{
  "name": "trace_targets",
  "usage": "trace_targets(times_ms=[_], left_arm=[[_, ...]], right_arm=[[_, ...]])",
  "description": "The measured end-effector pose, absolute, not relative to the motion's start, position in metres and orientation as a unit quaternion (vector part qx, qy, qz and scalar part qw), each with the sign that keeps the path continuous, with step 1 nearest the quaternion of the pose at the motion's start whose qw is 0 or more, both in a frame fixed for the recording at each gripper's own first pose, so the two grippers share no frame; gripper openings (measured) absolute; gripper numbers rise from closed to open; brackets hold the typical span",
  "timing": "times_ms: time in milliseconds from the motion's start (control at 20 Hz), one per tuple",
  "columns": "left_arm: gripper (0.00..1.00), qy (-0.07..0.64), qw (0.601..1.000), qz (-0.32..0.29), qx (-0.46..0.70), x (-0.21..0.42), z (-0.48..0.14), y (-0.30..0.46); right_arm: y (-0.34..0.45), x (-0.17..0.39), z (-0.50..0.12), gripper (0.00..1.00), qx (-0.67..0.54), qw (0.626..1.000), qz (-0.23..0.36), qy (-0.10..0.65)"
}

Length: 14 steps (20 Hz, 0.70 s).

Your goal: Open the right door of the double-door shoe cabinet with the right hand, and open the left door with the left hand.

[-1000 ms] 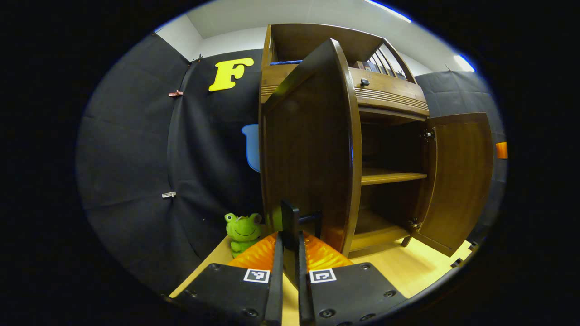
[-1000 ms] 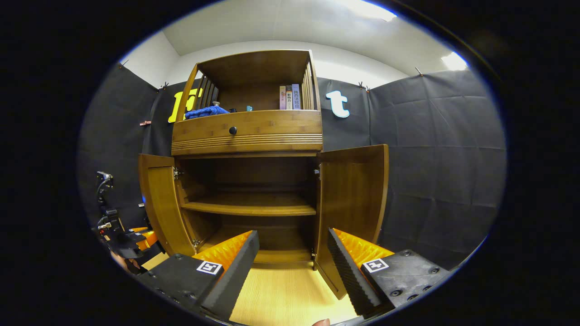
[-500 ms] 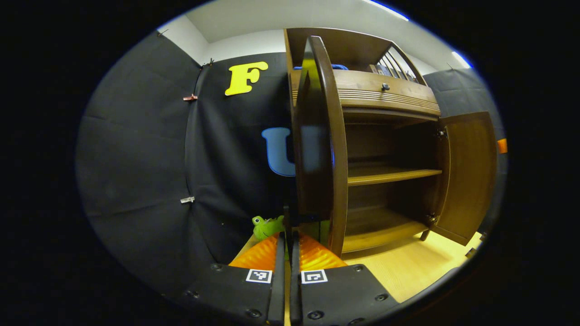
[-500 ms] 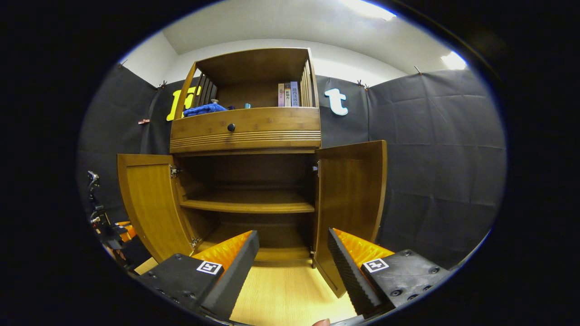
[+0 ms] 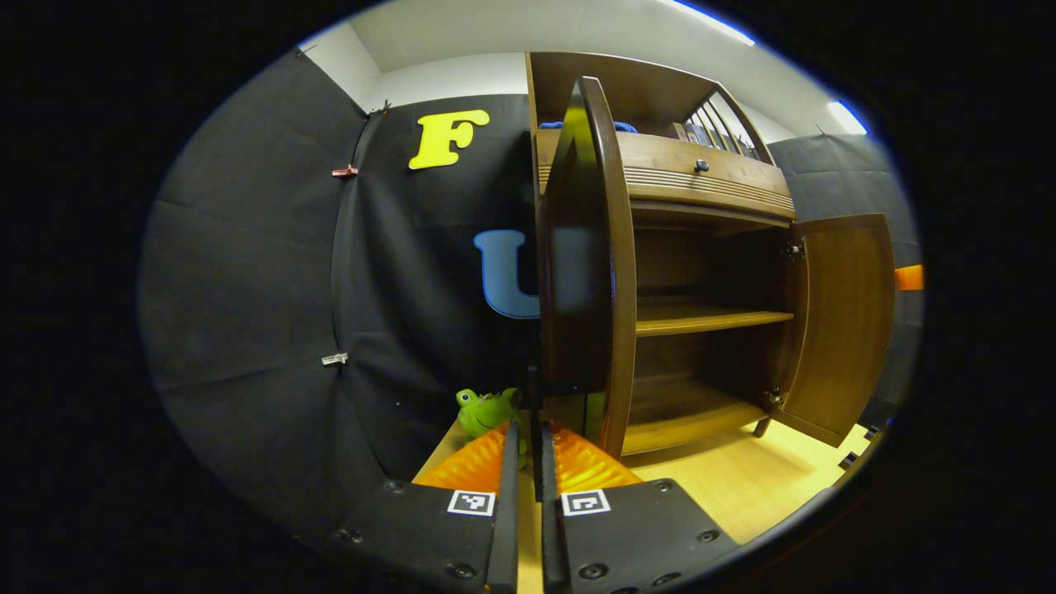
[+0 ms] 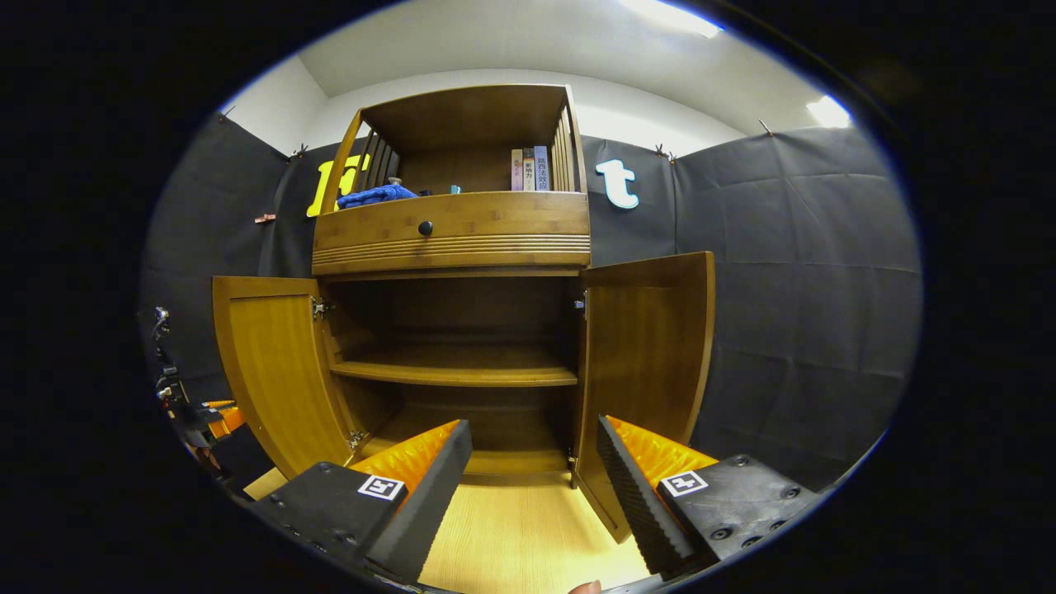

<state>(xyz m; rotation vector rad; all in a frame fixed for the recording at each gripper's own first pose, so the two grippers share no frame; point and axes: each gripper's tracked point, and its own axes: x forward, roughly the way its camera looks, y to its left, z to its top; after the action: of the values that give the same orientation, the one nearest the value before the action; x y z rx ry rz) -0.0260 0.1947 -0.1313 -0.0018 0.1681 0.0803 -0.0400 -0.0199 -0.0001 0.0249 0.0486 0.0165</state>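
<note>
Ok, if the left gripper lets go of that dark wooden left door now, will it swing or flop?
The dark wooden left door looks like a stiff solid panel, so flopping is unlikely. It hangs on metal hinges, so a nudge would probably swing it freely. The left gripper looks clamped on its handle; released gently, it should stay open.

Site was a recording booth: black cloth walls (image 6: pixel 792 272) clipped up around 1 wooden shoe cabinet (image 6: pixel 452 239), under ceiling lights (image 6: pixel 827 110).
</note>
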Motion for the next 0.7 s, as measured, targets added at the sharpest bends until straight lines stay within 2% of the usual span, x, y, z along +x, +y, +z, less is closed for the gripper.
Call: trace_targets(times_ms=[50, 150, 300, 400, 450, 500, 550, 700], left_arm=[[0.17, 0.083, 0.996, 0.044, 0.011, -0.031, -0.129, 0.197], [0.24, 0.079, 0.995, 0.049, 0.019, -0.047, -0.121, 0.198], [0.61, 0.062, 0.996, 0.056, 0.01, -0.067, -0.108, 0.195], [0.87, 0.052, 0.996, 0.067, 0.017, -0.079, -0.099, 0.193], [0.99, 0.052, 0.996, 0.069, 0.02, -0.086, -0.095, 0.19], [0.96, 0.054, 0.996, 0.065, 0.017, -0.086, -0.097, 0.186], [0.92, 0.057, 0.997, 0.058, 0.012, -0.089, -0.094, 0.179], [1.0, 0.052, 0.997, 0.064, 0.001, -0.094, -0.081, 0.169]], right_arm=[[-0.021, -0.039, -0.001, 0.96, 0.012, 1.0, 0.008, 0.024], [-0.02, -0.037, -0.002, 0.96, 0.011, 1.0, 0.009, 0.024], [-0.017, -0.033, -0.003, 1.0, 0.016, 1.0, 0.013, 0.023], [-0.016, -0.032, -0.004, 0.93, 0.015, 0.999, 0.016, 0.024], [-0.015, -0.031, -0.005, 0.96, 0.015, 0.999, 0.018, 0.024], [-0.014, -0.03, -0.006, 1.0, 0.014, 0.999, 0.02, 0.024], [-0.014, -0.03, -0.006, 0.96, 0.014, 0.999, 0.021, 0.025], [-0.012, -0.03, -0.006, 1.0, 0.013, 0.999, 0.026, 0.024]])
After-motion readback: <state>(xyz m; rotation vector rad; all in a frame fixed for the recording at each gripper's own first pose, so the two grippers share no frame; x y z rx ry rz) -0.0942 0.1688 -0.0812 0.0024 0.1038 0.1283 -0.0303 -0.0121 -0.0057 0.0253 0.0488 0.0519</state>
